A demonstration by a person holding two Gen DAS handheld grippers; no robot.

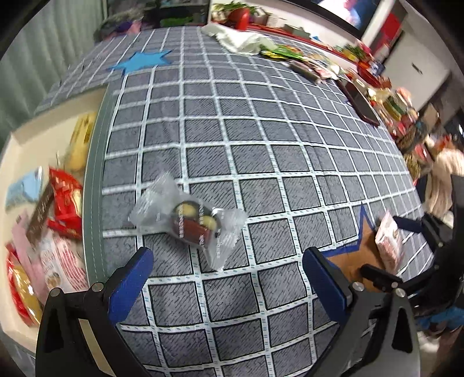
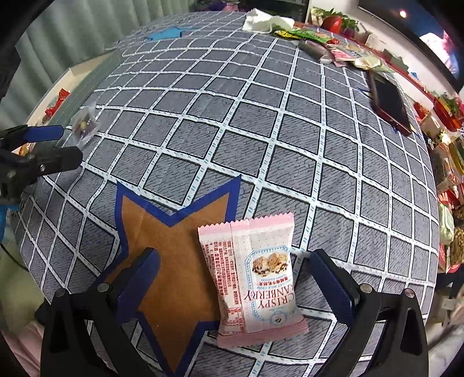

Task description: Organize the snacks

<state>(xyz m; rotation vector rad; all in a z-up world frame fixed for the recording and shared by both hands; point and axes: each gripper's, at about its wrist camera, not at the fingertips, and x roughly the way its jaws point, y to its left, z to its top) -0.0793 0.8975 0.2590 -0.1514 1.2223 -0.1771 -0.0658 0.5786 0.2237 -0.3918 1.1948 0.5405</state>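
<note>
A clear-wrapped snack with dark and yellow pieces (image 1: 190, 221) lies on the checked tablecloth (image 1: 261, 145), just ahead of my open left gripper (image 1: 227, 274). It also shows small in the right wrist view (image 2: 84, 124). A pink Crispy Cranberry packet (image 2: 255, 278) lies partly on a brown star with a blue border (image 2: 174, 249), between the fingers of my open right gripper (image 2: 235, 278). The packet shows in the left wrist view (image 1: 388, 243). A cream box (image 1: 43, 150) at the left holds several snack packets.
A dark red phone (image 2: 388, 104) lies at the far right. Several snack packets (image 2: 327, 43) and a white cloth (image 2: 266, 21) lie along the far edge. A blue star (image 1: 142, 61) marks the far left. The left gripper (image 2: 55, 145) shows in the right wrist view.
</note>
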